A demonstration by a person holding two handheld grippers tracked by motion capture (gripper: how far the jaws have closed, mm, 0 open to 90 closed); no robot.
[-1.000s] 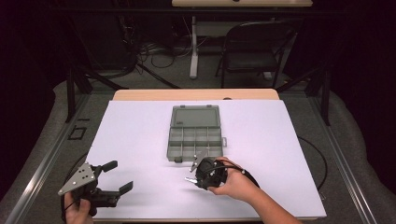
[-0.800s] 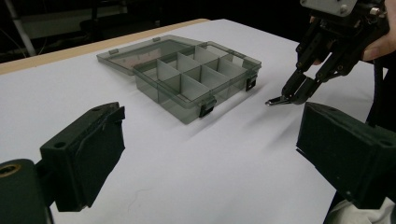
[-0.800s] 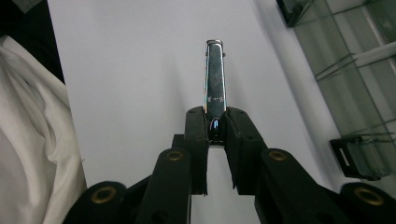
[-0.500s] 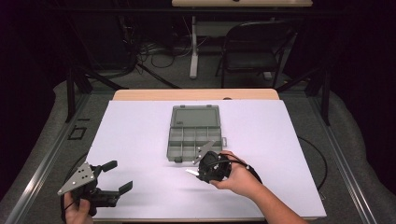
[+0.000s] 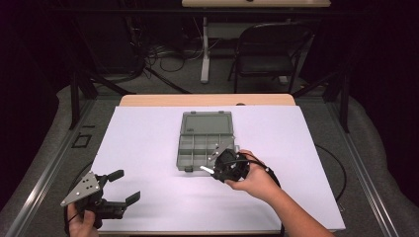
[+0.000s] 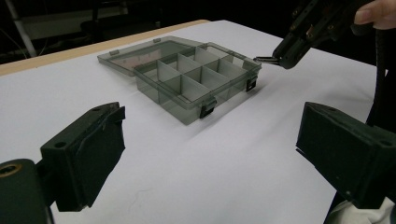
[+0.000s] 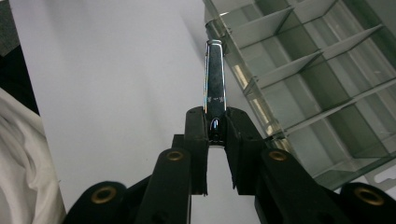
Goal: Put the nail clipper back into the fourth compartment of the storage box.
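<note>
Right claw (image 7: 215, 122) tight on metal clip (image 7: 215, 77), long axis straight out beyond its tips.

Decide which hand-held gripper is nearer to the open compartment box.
Right. The right hand-held gripper, clamping a metal clip, is at the compartment box's near corner; the left hand-held gripper stays far off, open.

Tiny marks on the nail clipper (image 7: 215, 74) seem unreadable.
</note>
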